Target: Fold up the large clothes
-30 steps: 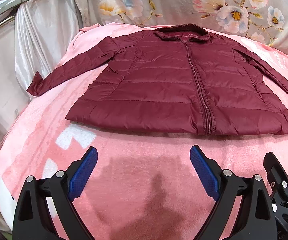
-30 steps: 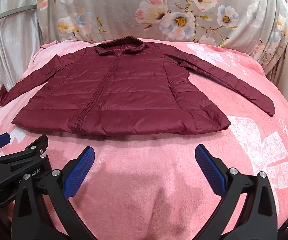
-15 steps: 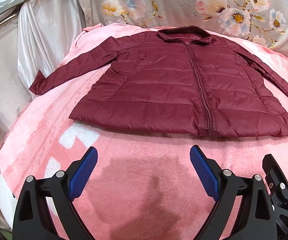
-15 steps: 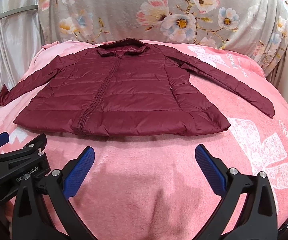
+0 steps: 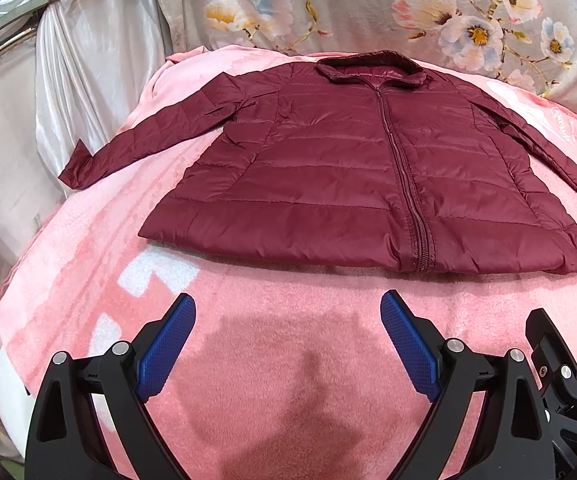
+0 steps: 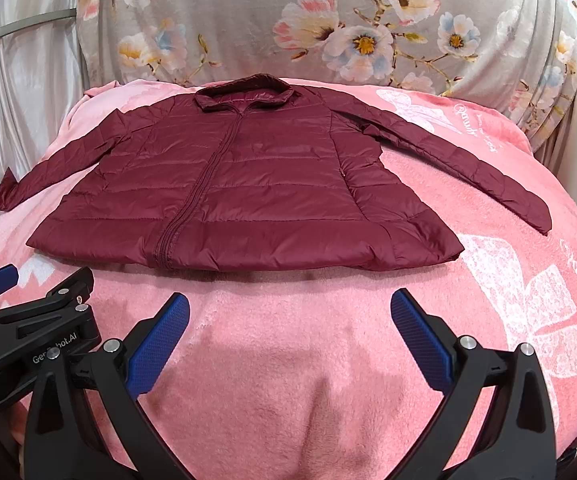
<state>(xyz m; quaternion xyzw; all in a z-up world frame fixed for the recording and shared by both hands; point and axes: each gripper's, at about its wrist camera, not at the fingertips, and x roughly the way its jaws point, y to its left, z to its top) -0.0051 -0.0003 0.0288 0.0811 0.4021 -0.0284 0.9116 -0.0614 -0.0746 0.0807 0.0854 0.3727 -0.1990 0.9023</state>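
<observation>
1. The left claw (image 5: 288, 344) sits low in the bottom of its own view, levelled just above the pink fleece blanket (image 5: 288, 380), its two black arms angled up and outward from the lower corners of the frame.
2. The right claw (image 6: 288, 344) holds the same low, forward-looking pose at the bottom of its view; the left claw's black body shows at the lower left edge there, just beside it.
3. The dark red quilted puffer jacket (image 5: 352, 176) lies flat and zipped in the middle of both frames, collar toward the top, hem nearest the claws, both sleeves spread out to the sides.
4. Its shell is smooth and faintly shiny, stitched in horizontal bands, with a zip running from the collar down to the hem.
5. The blanket is plush and matted, printed with white shapes and lettering toward the right of the right wrist view; it covers a rounded surface whose kind I cannot tell.
6. A grey floral fabric (image 6: 328, 28) with pink, white and blue blossoms hangs across the top of both frames, and glossy white satin drapes (image 5: 72, 92) fill the upper left.
7. Both claws stand wide apart, their ribbed blue pads (image 5: 166, 346) facing each other over bare blanket; they hold nothing and touch nothing, and lie short of the jacket's hem.
</observation>
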